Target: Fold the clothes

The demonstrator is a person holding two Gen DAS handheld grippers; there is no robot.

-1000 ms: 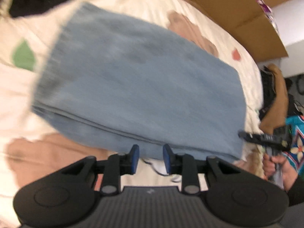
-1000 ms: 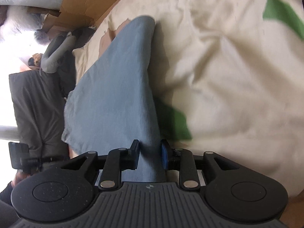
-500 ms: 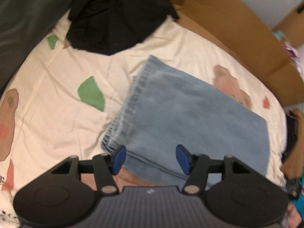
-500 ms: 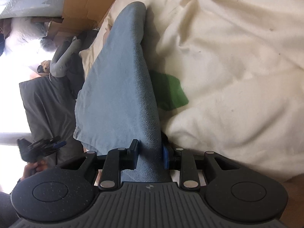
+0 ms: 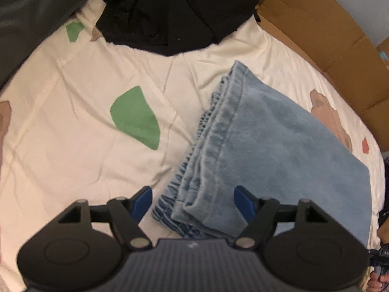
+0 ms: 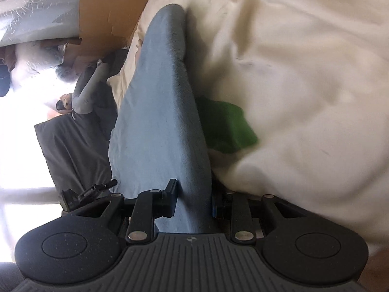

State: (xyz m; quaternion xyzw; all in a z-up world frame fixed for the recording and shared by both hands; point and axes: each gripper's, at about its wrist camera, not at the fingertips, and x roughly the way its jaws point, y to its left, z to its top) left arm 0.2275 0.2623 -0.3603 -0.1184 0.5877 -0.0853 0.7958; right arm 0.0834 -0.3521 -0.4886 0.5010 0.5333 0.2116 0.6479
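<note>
Folded light-blue jeans (image 5: 274,150) lie on a cream bedsheet (image 5: 73,146) with green and brown patches. In the left wrist view my left gripper (image 5: 194,202) hovers over the near hem corner of the jeans, its jaws opening wide; the stacked hem layers sit between the blue pads (image 5: 143,200) without being pressed. In the right wrist view my right gripper (image 6: 193,202) is shut on a fold of the jeans (image 6: 160,121), which runs away from it along the sheet (image 6: 304,85).
A heap of black clothing (image 5: 175,9) lies at the far side of the bed. Brown cardboard (image 5: 328,31) lines the bed's right edge. A dark grey cover (image 5: 22,12) borders the left. A hand on the other gripper (image 5: 379,255) shows at the lower right.
My left gripper opened from nearly shut and shifted along the jeans to the hem end, dropping closer. The right gripper kept its grip on the fold and dipped slightly.
</note>
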